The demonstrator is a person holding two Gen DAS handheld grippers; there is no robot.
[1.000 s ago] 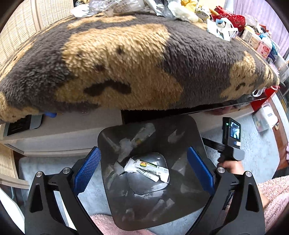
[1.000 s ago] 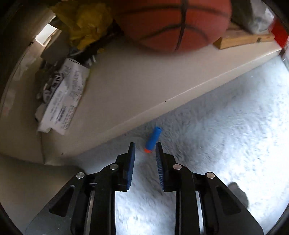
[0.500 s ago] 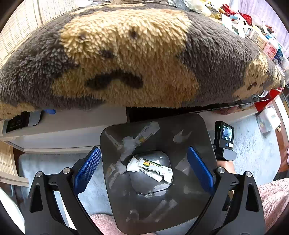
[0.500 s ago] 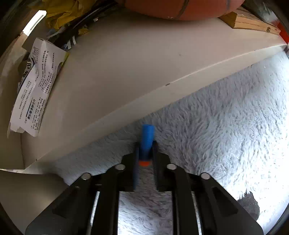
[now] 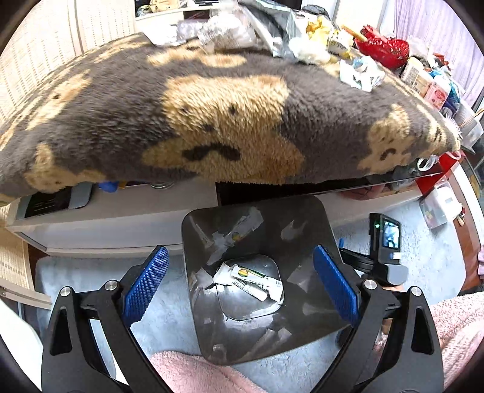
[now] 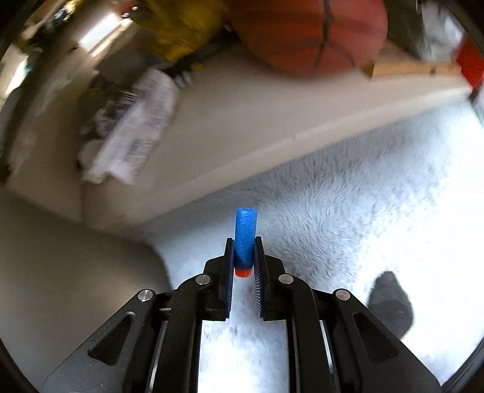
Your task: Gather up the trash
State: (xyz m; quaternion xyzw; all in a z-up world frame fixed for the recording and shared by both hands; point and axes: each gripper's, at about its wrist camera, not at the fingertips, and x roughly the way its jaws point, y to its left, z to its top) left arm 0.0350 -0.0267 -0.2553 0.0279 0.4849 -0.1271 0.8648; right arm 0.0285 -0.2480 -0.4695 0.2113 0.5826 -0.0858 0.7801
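Observation:
My right gripper (image 6: 244, 245) is shut on a blue foam dart (image 6: 245, 234) with an orange tip, held a little above the white shaggy rug (image 6: 348, 211). In the left wrist view a dark grey bin (image 5: 305, 217) stands on the rug, with wrappers (image 5: 251, 279) lying on its bottom. My left gripper (image 5: 242, 278) hangs open above the bin; its left pad is clear of the bin's wall, and its right pad overlaps the right rim. The back of the right-hand device (image 5: 385, 241), with its small screen, shows just right of the bin.
A grey and tan plush cushion (image 5: 217, 115) overhangs the low white shelf (image 5: 121, 217), with litter (image 5: 302, 45) piled behind it. On the shelf in the right wrist view are a basketball (image 6: 308, 33), a printed paper packet (image 6: 136, 133) and yellow wrapping (image 6: 181, 27). Pink fleece (image 5: 187, 371) lies near the bin.
The right gripper shut on the blue dart and lifted it off the rug, drawing back from the shelf. The left gripper rose a little over the bin.

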